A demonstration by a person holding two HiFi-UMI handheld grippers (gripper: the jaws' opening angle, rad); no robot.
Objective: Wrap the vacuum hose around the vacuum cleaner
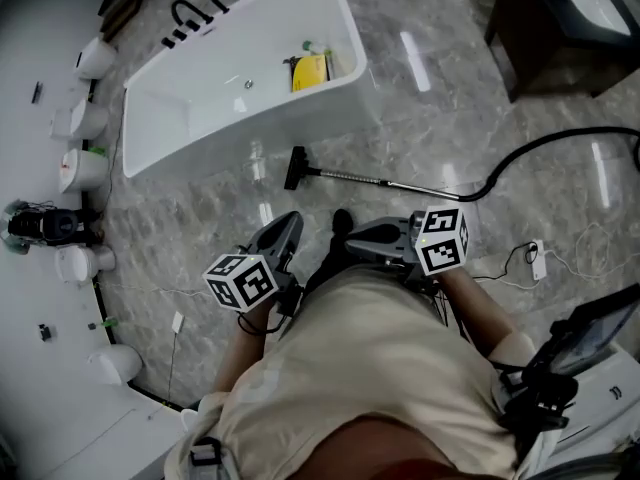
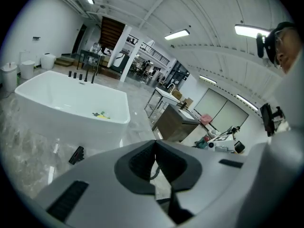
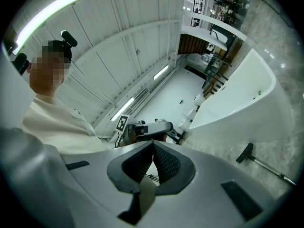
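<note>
Vac hose (image 1: 545, 143): thin black tube, prob light and floppy, likely springy, so it'll want to uncoil. The metal wand (image 1: 385, 182) looks stiff. Best grab pt imo is the hose just past the wand joint. It all lies on the marble floor (image 1: 440, 98) ahead of the person, floor head (image 1: 296, 168) near the white tub (image 1: 170, 78). Left gripper (image 2: 156, 145) and right gripper (image 3: 153, 147): fingers closed, empty, not touching the hose.

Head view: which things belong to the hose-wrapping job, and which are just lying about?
Job: hose, wand, nozzle, left gripper and right gripper, both shut and empty.

Lying about: bathtub, yellow item in it, floor cable, toilets, cabinet.
</note>
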